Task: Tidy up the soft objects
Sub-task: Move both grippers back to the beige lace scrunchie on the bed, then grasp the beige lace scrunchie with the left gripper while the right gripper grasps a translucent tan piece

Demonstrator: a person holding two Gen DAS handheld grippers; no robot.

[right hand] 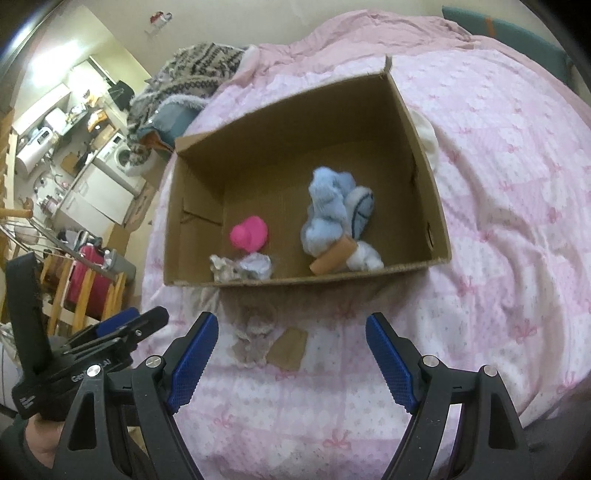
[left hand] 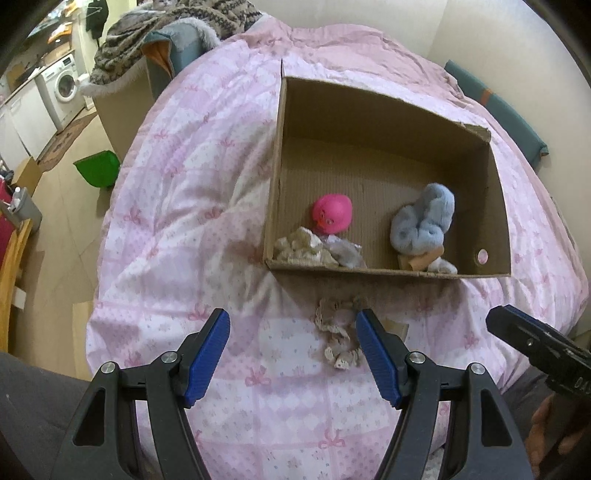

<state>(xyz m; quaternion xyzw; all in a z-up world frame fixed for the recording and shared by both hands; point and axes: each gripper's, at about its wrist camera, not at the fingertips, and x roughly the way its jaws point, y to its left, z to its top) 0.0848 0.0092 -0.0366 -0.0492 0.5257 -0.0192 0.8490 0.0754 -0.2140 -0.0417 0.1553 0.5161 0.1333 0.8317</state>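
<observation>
An open cardboard box [left hand: 480, 275] [right hand: 436, 206] rests on a pink quilted bed. Inside lie a pink round toy [left hand: 331, 214] [right hand: 249, 233], a fluffy blue soft thing [left hand: 423, 223] [right hand: 327, 210], a beige lacy cloth [left hand: 301, 247] and a small white piece [right hand: 364, 258]. In front of the box, on the quilt, lies a beige crocheted piece [left hand: 340, 332] [right hand: 255, 338] with a brown card tag [right hand: 290, 349]. My left gripper [left hand: 293, 330] hovers open, its right pad beside that piece. My right gripper [right hand: 291, 334] is open above the same spot, empty.
A patterned knit blanket [left hand: 177, 33] is heaped at the bed's far end. To the left, off the bed, are a green bin [left hand: 98, 168], a washing machine [left hand: 62, 86] and wooden furniture [right hand: 85, 291]. A teal cushion [left hand: 498, 110] lies at the far right.
</observation>
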